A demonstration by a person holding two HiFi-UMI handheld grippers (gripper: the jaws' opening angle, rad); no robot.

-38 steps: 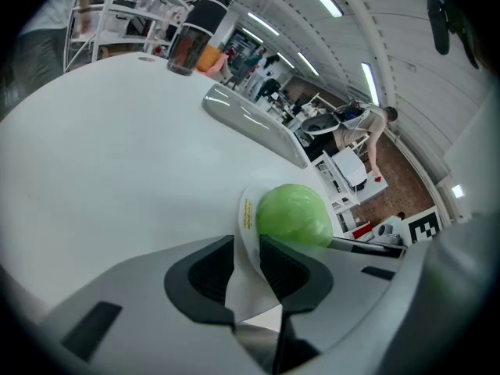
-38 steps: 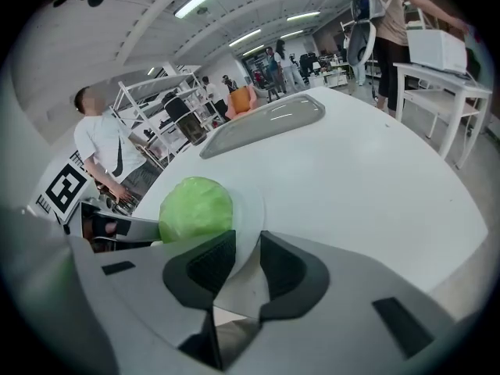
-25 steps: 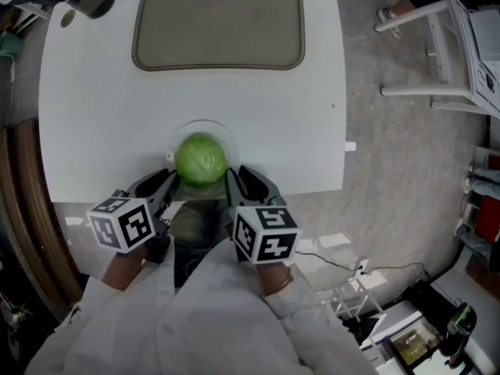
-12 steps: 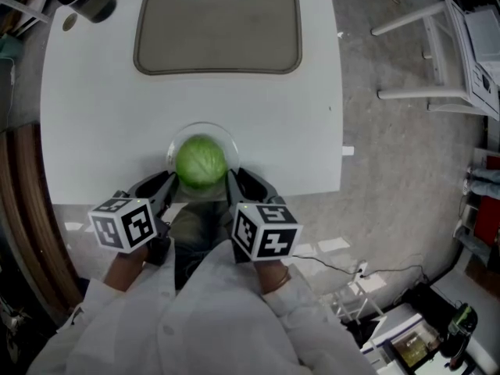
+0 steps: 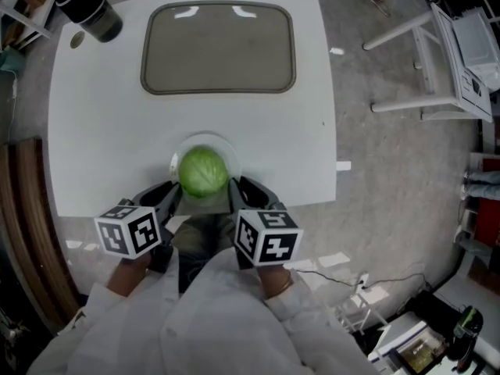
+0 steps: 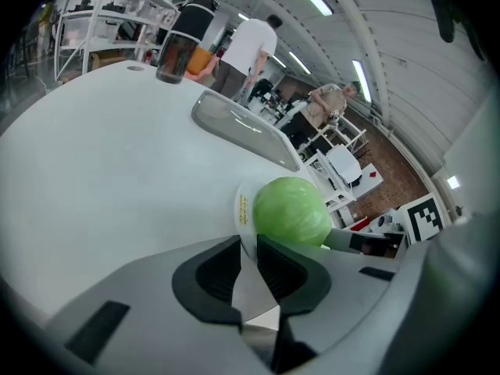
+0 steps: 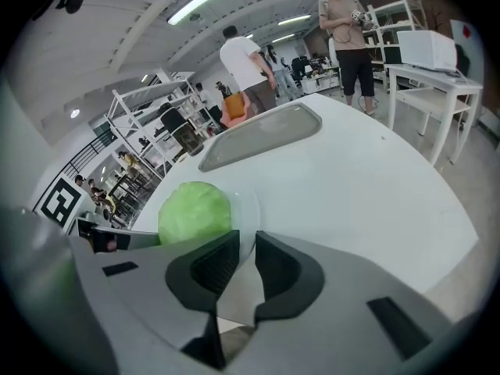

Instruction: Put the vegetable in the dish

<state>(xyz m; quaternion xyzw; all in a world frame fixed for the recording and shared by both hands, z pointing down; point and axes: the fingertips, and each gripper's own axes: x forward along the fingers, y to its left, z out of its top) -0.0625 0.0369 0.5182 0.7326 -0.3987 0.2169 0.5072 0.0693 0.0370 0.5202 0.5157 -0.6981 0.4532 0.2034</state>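
Left tongs [image 5: 170, 197] and right tongs [image 5: 237, 193] each nipped shut on near rim of clear plate [image 5: 227, 148], cabbage [image 5: 204, 173] on it between and just ahead of them; raise both level and together toward tray [image 5: 218, 49] well beyond, lest cabbage roll.

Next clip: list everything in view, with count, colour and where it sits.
cabbage: one, green, in the dish
dish: one, clear, at the table's near edge
table: one, white, centre of the head view
tray: one, grey, far half of the table
tumbler: one, black, table's far left corner
bystanders: at least two, beyond the table's far end
left hand-held gripper: one, grey, shut on the dish's left rim
right hand-held gripper: one, grey, shut on the dish's right rim
sleeves: two, white, bottom of the head view
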